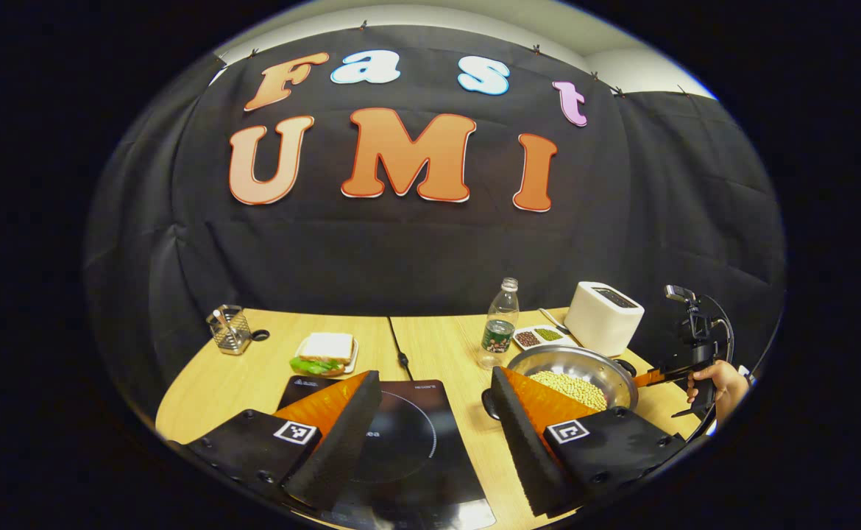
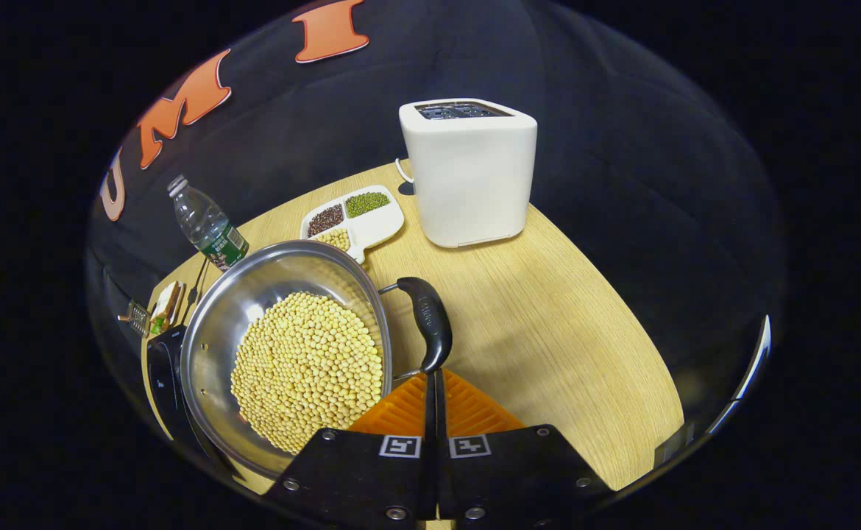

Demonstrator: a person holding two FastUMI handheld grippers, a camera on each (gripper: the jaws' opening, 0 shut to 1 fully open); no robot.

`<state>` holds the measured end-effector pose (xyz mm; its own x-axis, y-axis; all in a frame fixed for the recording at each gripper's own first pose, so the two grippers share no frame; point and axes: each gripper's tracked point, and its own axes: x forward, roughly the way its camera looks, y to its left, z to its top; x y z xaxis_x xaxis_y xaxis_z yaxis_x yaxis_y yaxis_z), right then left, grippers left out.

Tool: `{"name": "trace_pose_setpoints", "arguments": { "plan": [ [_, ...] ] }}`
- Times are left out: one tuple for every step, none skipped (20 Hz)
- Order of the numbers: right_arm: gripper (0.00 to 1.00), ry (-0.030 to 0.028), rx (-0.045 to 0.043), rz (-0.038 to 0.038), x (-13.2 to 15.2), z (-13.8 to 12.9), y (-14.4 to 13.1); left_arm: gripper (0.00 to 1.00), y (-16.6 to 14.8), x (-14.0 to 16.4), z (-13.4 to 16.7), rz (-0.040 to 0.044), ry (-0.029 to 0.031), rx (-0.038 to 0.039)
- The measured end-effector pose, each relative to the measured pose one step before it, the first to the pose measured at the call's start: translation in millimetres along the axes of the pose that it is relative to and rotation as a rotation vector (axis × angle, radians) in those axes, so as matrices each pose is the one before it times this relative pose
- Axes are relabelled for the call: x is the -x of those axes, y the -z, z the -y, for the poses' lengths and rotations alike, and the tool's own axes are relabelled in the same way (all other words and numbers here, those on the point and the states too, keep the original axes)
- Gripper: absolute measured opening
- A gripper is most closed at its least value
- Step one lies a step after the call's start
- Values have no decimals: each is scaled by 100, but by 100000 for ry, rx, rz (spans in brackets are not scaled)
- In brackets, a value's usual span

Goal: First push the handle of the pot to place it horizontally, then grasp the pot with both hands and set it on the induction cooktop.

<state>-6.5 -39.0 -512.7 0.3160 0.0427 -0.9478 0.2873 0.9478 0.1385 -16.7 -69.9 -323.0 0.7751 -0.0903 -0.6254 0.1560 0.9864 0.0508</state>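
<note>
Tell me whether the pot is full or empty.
Partly full. The pot holds a layer of pale beans covering its bottom, with bare steel wall above them up to the rim.

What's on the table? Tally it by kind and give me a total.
Appliances: 2 (induction cooktop, toaster)
Pots: 1 (pot of beans)
Bottles: 1 (water bottle)
Food servings: 2 (sandwich, bean tray)
Holders: 1 (wire holder)
Total: 7

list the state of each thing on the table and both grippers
pot: upright, full of beans, beside the cooktop
pot handle: at the right gripper's tips
induction cooktop: bare
bottle: upright, capped
toaster: slots empty
left gripper: open
right gripper: shut
</note>
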Motion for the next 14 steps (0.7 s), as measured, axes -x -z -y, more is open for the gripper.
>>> {"name": "trace_pose_setpoints", "arguments": {
  "plan": [
    [0,-2707,-1364,347,35,-253,-266,96,693,-485,383,-1815,282,718],
    [1,254,-580,1462,-21,271,-308,98,549,-582,483,-1748,855,627],
    [1,781,34,2966,267,408,-707,98,563,-637,606,-1376,838,830],
    [1,-25,278,2397,340,118,-636,98,439,-494,316,-1116,705,443],
    [0,-655,-32,1271,574,108,-509,98,396,-521,209,-1271,-27,364],
    [0,-1880,-140,1491,532,-417,-609,98,252,-595,169,-1003,187,277],
    [1,-1654,326,1569,658,-488,-472,97,566,-621,317,-1879,159,580],
    [2,-1712,932,795,283,-579,-246,98,436,-695,454,-2140,1204,800],
    [7,-2124,1170,832,-25,-749,-140,98,540,-753,569,-2553,1104,1083],
    [12,-1528,1698,428,10,-768,-75,97,656,-766,659,-3046,960,901],
    [23,-2032,2140,550,72,-821,-163,98,411,-674,425,-1820,660,1192],
    [28,-1399,2319,715,23,-759,-66,98,521,-576,558,-1956,518,599],
    [40,-1051,2750,583,-3,-606,105,98,319,-832,544,-1228,722,-123],
    [43,400,3105,427,-125,-198,146,99,360,-756,480,-1030,121,-700]
  ]
}}
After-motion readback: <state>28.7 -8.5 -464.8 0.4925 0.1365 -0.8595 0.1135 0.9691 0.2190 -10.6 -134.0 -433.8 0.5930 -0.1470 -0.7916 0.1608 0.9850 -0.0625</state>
